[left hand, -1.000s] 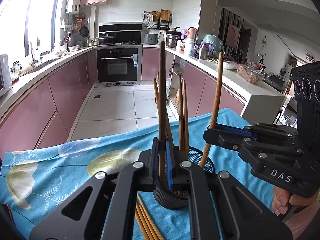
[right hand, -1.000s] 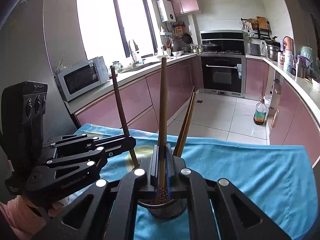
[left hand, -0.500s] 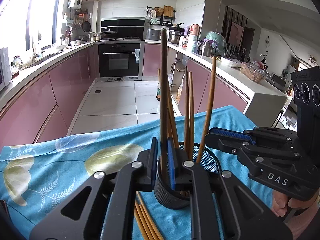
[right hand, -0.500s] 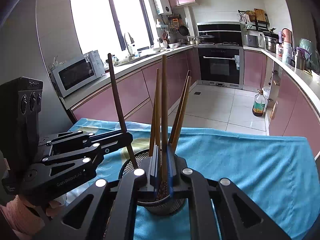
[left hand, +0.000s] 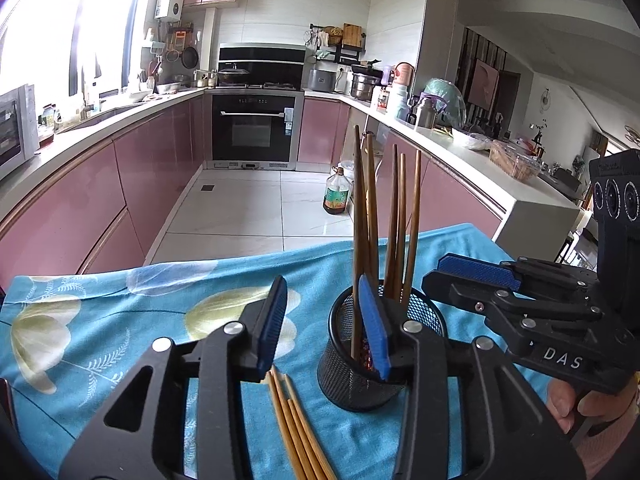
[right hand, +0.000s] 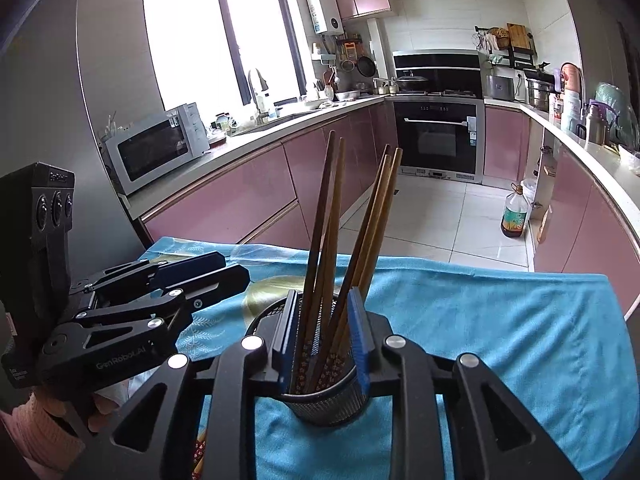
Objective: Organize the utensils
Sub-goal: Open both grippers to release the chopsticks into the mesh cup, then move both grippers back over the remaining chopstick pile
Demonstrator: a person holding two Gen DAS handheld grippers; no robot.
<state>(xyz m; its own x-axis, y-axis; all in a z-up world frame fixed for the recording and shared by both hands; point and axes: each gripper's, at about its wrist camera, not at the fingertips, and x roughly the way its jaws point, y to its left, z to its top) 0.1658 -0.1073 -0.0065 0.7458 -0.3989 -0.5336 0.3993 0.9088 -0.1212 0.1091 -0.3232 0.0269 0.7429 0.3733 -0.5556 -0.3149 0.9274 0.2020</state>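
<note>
Several dark wooden chopsticks (left hand: pixel 362 216) already stand in the black mesh cup (left hand: pixel 352 376), both grippers' jaws are opening empty, and pale bamboo chopsticks (left hand: pixel 296 424) remain on the blue floral cloth (left hand: pixel 100 320).

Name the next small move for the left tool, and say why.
Probably lower the left tool toward the loose chopsticks lying on the blue cloth. Its jaws are opening with nothing between them, five chopsticks already stand in the mesh holder, and those few are still out.

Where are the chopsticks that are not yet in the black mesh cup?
In the left wrist view, the loose chopsticks lie flat on the blue tablecloth, just left of the mesh cup, near the bottom edge.
</note>
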